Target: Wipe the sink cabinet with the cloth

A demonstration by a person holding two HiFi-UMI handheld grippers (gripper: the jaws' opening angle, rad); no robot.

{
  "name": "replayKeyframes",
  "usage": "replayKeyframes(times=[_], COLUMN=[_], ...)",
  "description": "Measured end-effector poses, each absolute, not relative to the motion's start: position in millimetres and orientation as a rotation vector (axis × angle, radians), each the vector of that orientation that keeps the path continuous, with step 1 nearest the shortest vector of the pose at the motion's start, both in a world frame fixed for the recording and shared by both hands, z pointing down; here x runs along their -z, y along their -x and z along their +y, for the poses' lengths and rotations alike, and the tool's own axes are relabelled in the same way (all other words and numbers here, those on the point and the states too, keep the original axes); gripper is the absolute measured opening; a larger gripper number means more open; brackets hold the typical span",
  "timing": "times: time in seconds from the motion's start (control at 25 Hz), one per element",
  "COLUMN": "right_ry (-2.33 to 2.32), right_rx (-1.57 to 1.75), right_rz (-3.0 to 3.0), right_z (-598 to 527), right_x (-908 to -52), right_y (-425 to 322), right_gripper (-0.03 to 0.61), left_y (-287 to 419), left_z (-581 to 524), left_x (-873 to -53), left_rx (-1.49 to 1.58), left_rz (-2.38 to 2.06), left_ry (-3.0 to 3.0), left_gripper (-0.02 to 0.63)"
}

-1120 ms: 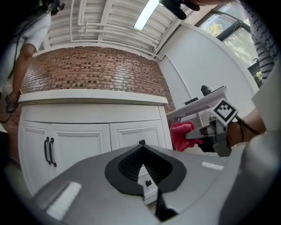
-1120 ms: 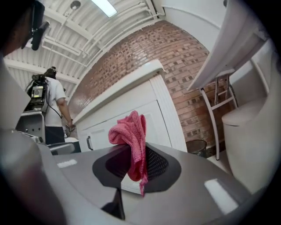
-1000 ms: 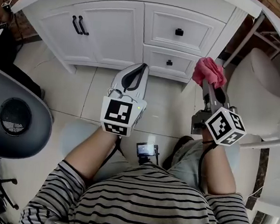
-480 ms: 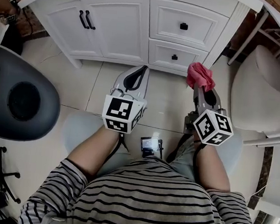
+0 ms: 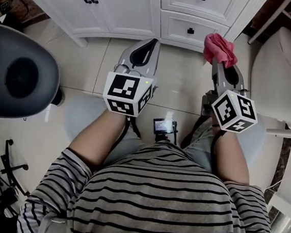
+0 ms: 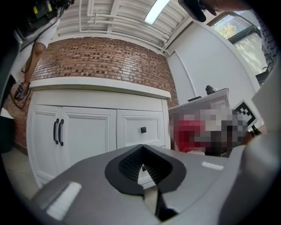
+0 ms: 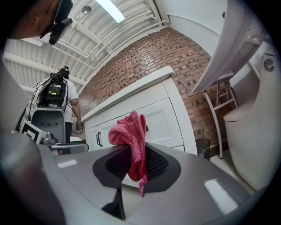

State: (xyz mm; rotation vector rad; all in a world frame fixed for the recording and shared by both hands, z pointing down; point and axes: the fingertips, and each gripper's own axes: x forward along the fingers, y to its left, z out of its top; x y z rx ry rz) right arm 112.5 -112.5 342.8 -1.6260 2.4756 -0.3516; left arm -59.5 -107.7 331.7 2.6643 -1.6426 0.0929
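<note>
The white sink cabinet [image 5: 145, 8] with black handles fills the top of the head view, and stands ahead in the left gripper view as the cabinet [image 6: 88, 132] and in the right gripper view as the cabinet [image 7: 149, 114]. My right gripper [image 5: 220, 56] is shut on a pink cloth [image 5: 219, 49], bunched at its tips a little short of the lower drawer; the cloth [image 7: 131, 140] hangs between the jaws. My left gripper [image 5: 146, 47] is shut with nothing in it, pointing at the cabinet base from a short way off.
A grey round chair seat [image 5: 19, 73] sits at the left over the tiled floor [image 5: 89, 67]. A white toilet [image 5: 279, 80] stands at the right, beside the cabinet's corner. A small black device [image 5: 164, 126] lies between my knees.
The view has shifted so the cabinet sits higher and nearer the frame's top. Both grippers stay side by side, the right still holding the cloth.
</note>
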Motion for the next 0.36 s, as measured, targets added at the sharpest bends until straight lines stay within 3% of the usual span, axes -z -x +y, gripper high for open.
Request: replayKeyframes(times=[0.36], right_ry=[1.636], right_rx=[0.374], right_rz=[2.48], right_z=[-116.4], right_x=[-349.0], right_y=[-112.6], right_gripper=[0.067], left_y=[50.8], left_z=[-109.2], left_x=[-338.5], left_rx=[-0.137], left_rz=[-1.623], left_ry=[-2.69], left_gripper=[-0.009])
